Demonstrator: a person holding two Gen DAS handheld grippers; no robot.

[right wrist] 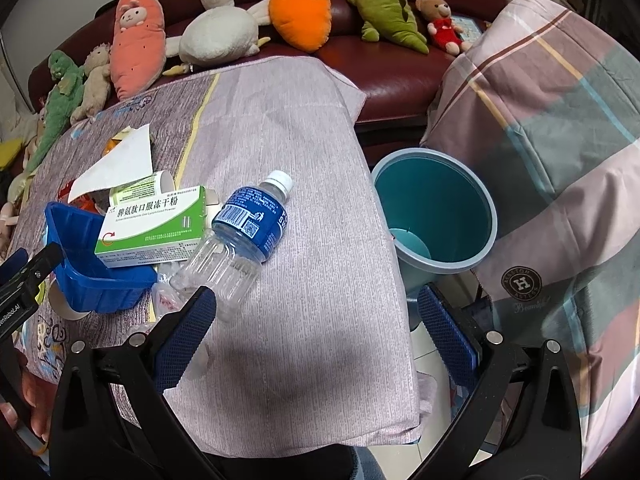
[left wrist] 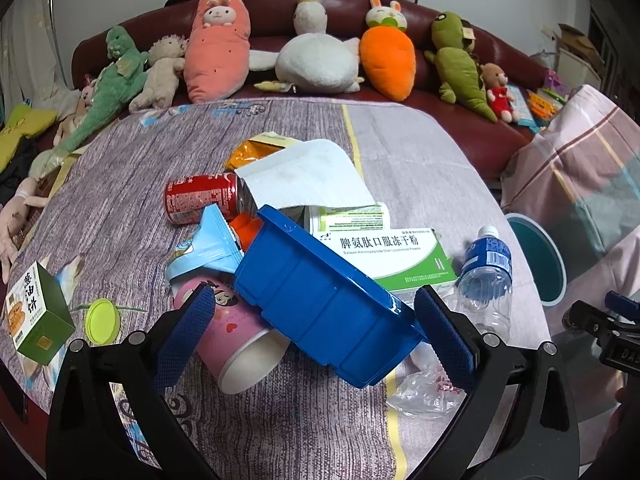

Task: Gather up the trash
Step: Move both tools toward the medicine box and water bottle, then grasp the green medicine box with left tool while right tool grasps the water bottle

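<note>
Left wrist: left gripper (left wrist: 316,330) jaws wide apart, holding nothing, straddling blue plastic tray (left wrist: 324,300) tipped over pink paper cup (left wrist: 232,340). Red soda can (left wrist: 202,198), tissue (left wrist: 308,178), green medicine box (left wrist: 390,256) w/ pile on table.

Right wrist: right gripper (right wrist: 320,330) wide open, empty; water bottle (right wrist: 240,236) lying by left finger. Teal bin (right wrist: 438,216) on floor beside table.

On the table (left wrist: 140,168), tub (left wrist: 320,300) lies tilted over cup (left wrist: 228,332), can (left wrist: 200,198) behind, medicine box (left wrist: 392,258) and bottle (left wrist: 486,280) to its right; bin (right wrist: 436,216) stands off the table's right edge.
</note>
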